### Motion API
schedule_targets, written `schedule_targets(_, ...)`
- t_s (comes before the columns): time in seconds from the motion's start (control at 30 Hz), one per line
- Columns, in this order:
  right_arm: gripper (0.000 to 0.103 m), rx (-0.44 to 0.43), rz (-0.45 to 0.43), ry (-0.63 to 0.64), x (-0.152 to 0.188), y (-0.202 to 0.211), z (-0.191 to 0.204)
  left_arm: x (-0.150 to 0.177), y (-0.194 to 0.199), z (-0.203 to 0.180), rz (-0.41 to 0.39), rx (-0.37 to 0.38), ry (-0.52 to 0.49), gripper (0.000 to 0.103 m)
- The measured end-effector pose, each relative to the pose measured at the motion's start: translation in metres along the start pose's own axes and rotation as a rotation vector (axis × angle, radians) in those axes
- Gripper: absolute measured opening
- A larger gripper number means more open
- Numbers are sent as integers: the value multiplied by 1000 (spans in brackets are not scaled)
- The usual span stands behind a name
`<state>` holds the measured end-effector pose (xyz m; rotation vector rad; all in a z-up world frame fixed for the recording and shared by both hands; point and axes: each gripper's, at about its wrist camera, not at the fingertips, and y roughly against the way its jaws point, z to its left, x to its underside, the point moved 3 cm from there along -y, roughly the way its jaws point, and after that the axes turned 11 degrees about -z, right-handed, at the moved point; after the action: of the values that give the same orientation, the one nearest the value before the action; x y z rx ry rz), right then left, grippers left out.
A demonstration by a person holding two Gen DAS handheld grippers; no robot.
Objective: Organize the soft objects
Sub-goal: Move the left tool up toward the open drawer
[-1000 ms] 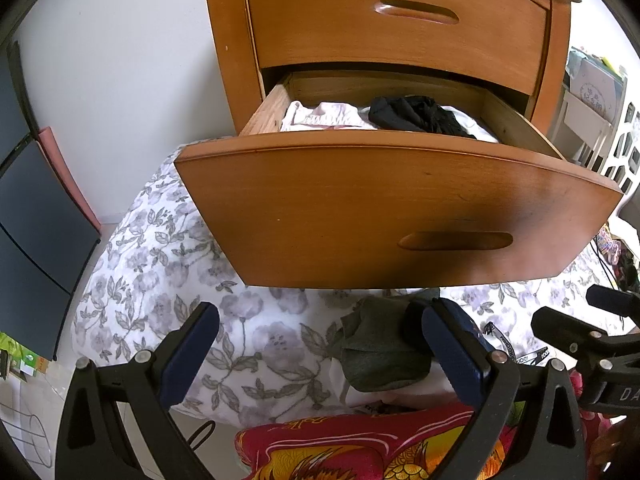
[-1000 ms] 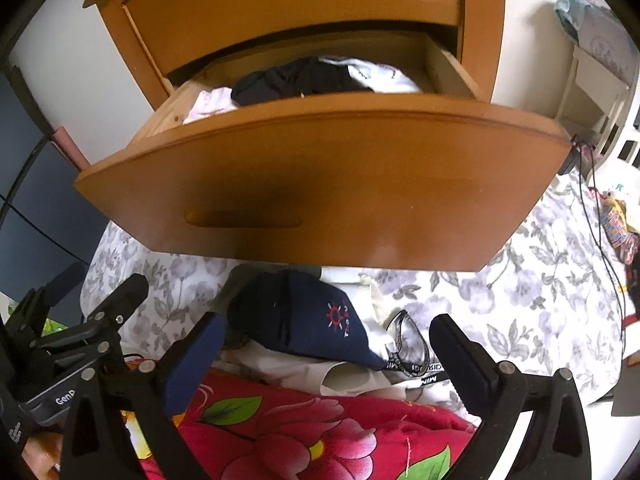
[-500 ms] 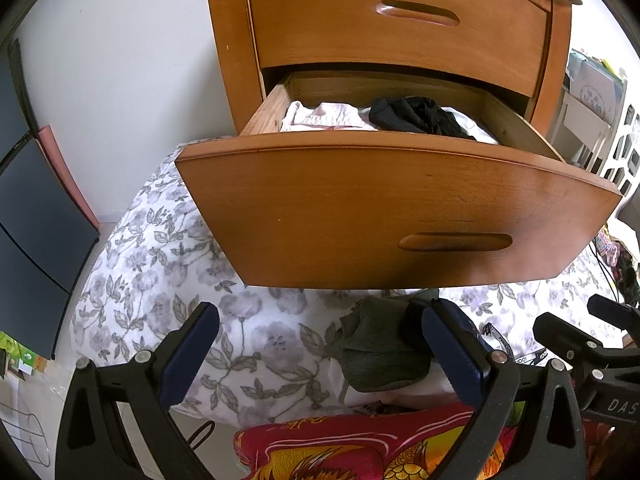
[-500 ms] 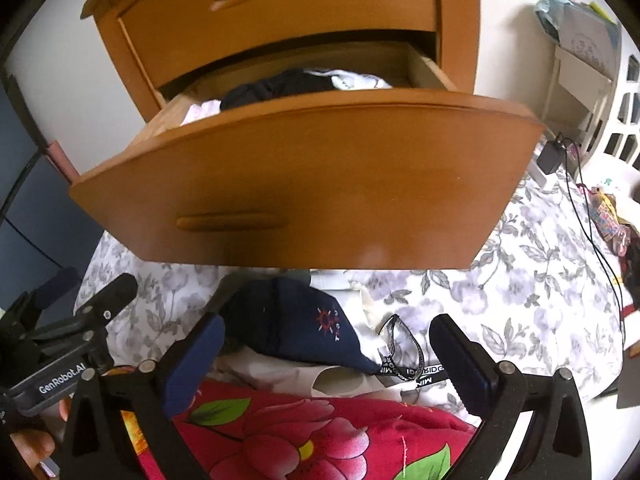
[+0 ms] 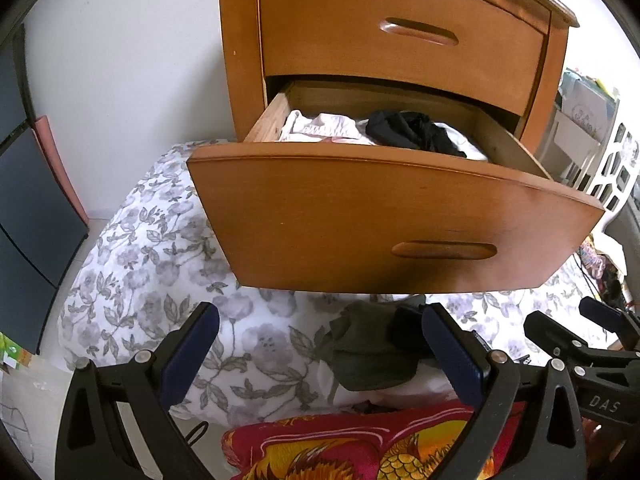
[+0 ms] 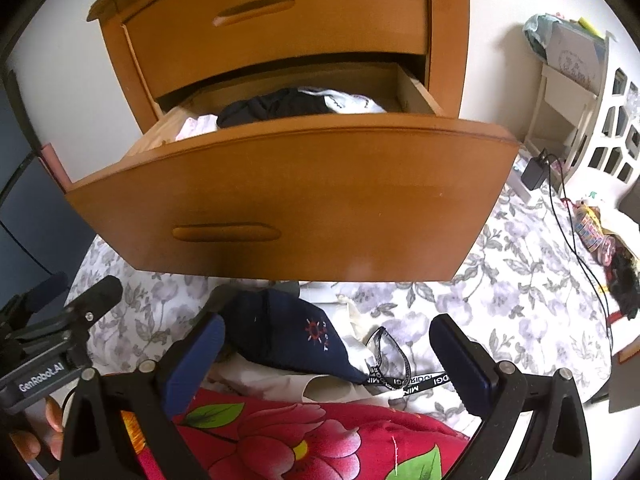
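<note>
A wooden dresser has its lower drawer [image 5: 360,216] pulled out over a floral bedsheet [image 5: 152,264]. White clothes [image 5: 320,132] and a black garment [image 5: 412,132] lie inside it. A dark green cloth [image 5: 368,356] lies on the sheet under the drawer front. In the right wrist view a navy cap [image 6: 296,336] lies there beside a black lanyard [image 6: 396,372]. My left gripper [image 5: 320,356] is open and empty, just before the green cloth. My right gripper [image 6: 328,360] is open and empty, its fingers either side of the cap.
A red flowered blanket [image 6: 304,436] lies below both grippers. A white shelf unit [image 6: 580,80] stands at the right. A charger and cable [image 6: 536,176] lie on the sheet. Dark panels [image 5: 28,216] lean at the left wall.
The right wrist view has shifted: the drawer sits higher and more to the left, and more of the sheet and the shelf at the right show. The left gripper has barely moved.
</note>
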<state>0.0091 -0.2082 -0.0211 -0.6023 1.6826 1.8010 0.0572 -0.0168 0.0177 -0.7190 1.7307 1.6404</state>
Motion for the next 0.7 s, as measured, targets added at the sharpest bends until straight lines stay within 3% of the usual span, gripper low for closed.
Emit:
schedule_targets(0.43,103,14,-59,9,-3,11,2,-37,37,20,-55,60,55,101)
schedule_targets(0.7,103,18,-69,17,-10,9,1,-95,43,33,-50,138,64,101)
